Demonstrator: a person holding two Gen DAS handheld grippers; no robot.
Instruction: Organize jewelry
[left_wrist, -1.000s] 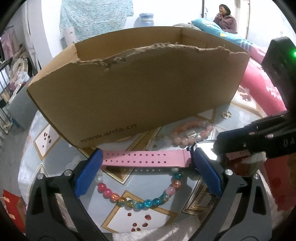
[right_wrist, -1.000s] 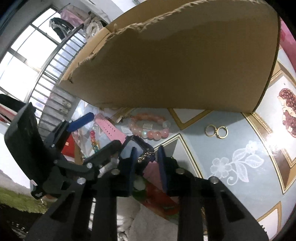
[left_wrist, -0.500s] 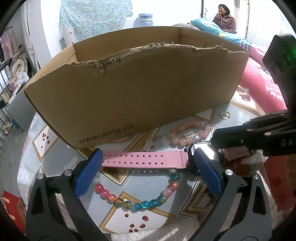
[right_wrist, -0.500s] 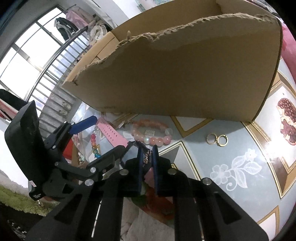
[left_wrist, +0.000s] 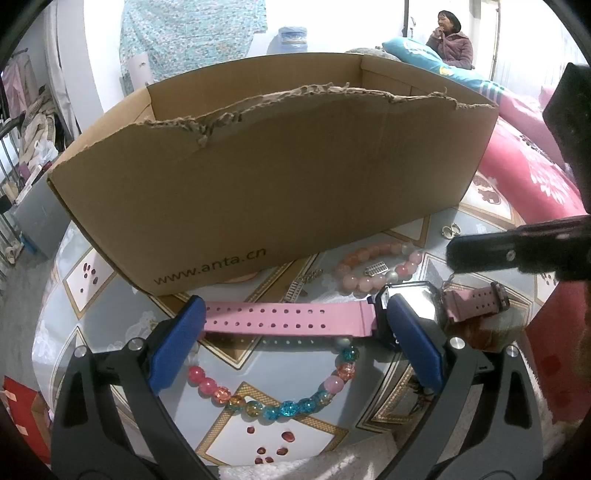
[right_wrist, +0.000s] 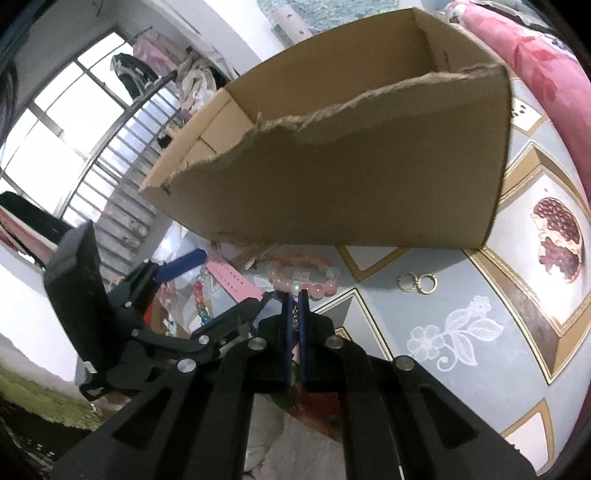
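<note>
Clenched since earlier, right hand-held gripper (right_wrist: 294, 314) pinches chain (right_wrist: 295, 313); box (left_wrist: 273, 206) (www.anta.cn).

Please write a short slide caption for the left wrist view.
Open left gripper straddles a pink watch before a cardboard box, bead bracelets around.

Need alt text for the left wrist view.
Open left claw straddles a pink watch lying on a patterned table, in front of a torn cardboard box. Two beaded bracelets lie nearby.

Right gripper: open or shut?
Shut: the right gripper's blue pads nearly meet, pinching a small metal chain beside the watch.
</note>
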